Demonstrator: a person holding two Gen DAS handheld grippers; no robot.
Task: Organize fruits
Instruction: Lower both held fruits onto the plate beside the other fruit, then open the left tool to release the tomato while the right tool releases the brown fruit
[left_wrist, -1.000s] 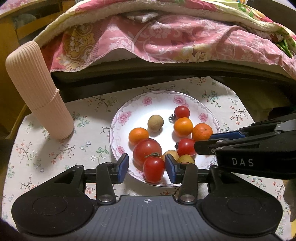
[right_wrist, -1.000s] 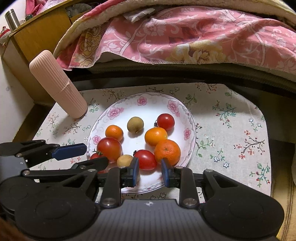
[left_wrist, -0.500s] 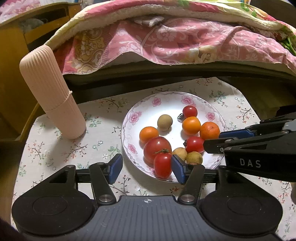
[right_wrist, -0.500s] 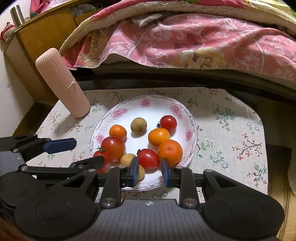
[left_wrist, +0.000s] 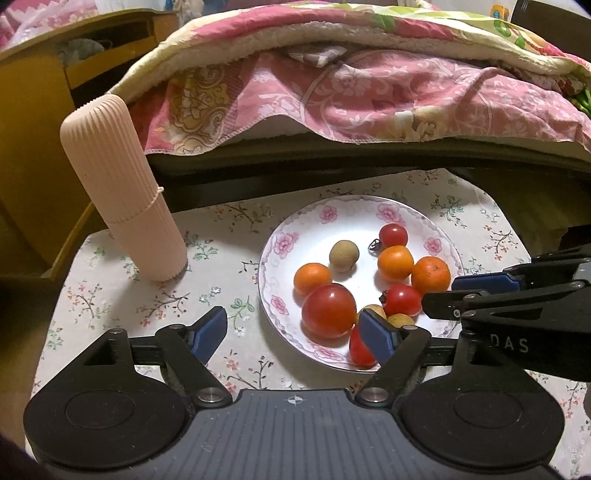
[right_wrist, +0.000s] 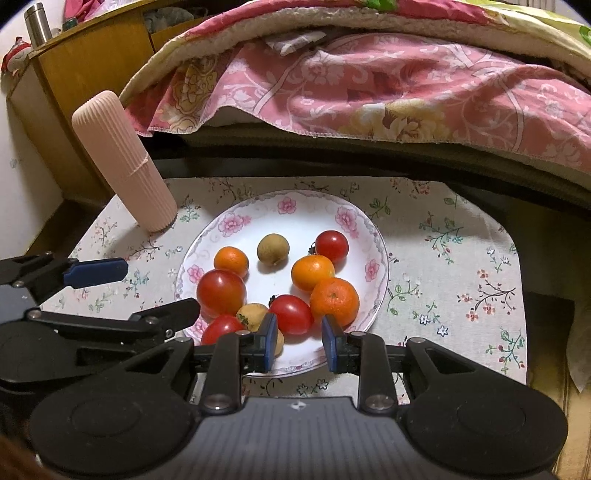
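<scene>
All the fruit sits gathered on the flowered plate (right_wrist: 376, 236), presumably so it can be sorted from one spot. The left gripper (left_wrist: 295, 332) hangs over the plate's left near rim, fingers wide apart and empty. The right gripper (right_wrist: 297, 341) hovers at its near edge, jaws parted, gripping nothing. On the plate: four tomatoes (right_wrist: 221, 291), three oranges (right_wrist: 334, 301), three brown longans (right_wrist: 272, 249). A ribbed pink tube (right_wrist: 123, 162) stands left of the plate
</scene>
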